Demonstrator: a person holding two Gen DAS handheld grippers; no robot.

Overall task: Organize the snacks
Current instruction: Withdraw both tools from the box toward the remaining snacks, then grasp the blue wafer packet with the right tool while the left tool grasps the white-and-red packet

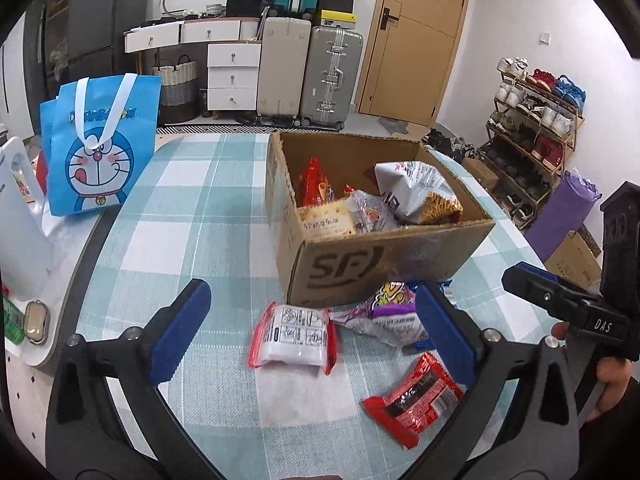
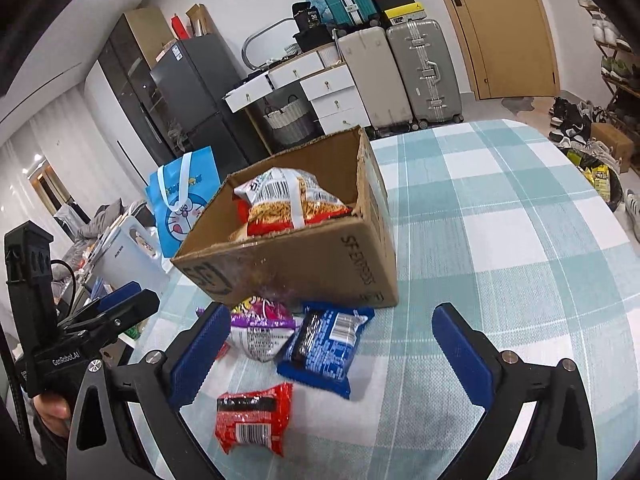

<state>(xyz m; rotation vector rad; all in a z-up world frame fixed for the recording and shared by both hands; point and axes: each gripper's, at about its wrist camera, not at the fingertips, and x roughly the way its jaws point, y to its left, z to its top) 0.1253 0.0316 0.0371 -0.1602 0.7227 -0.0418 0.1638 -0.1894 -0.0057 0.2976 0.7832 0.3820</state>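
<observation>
Two fisheye views from gripper cameras look steeply down, close over the checked surface (image 1: pixel 200 200). Both share the cardboard box (image 1: pixel 340 272) and packets before it.

- Left gripper (image 1: pixel 312 328): jaws spread wide, nothing pinched between blue pads (image 1: pixel 182 330), tilted downward.
- Right gripper (image 2: pixel 328 354): jaws likewise wide apart, empty, angled down.
- Hand (image 1: pixel 608 376) wrapped around right gripper's handle, seen at left camera's edge.

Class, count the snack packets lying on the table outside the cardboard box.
4: a white packet with red edges, a purple packet against the box, a blue packet beside it, and a red packet nearest. Others may be hidden.
</observation>
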